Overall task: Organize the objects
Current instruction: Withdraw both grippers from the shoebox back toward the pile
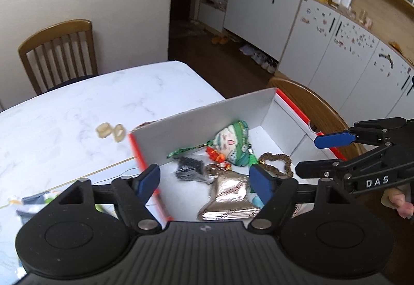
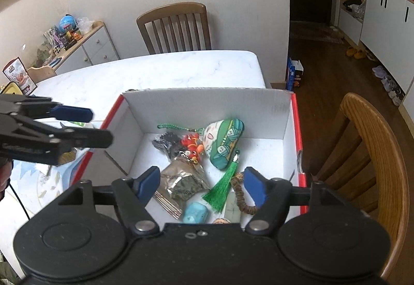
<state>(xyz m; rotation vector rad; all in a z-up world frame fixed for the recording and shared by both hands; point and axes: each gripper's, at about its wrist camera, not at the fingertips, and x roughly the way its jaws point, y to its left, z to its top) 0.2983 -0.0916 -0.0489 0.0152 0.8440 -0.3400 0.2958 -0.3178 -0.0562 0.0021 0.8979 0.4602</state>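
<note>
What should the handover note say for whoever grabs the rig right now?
Left tool: open, empty, above the box's left edge.
Right tool: open, empty, over the box's near end.
White box with red edges sits on the marble table; inside are the green plush, foil packet, black packet, green tassel, bead bracelet and turquoise piece.
Done: those are boxed.
Left: two beige rings on the table, outside the box.

White table (image 2: 181, 70) with box (image 2: 207, 103)
</note>
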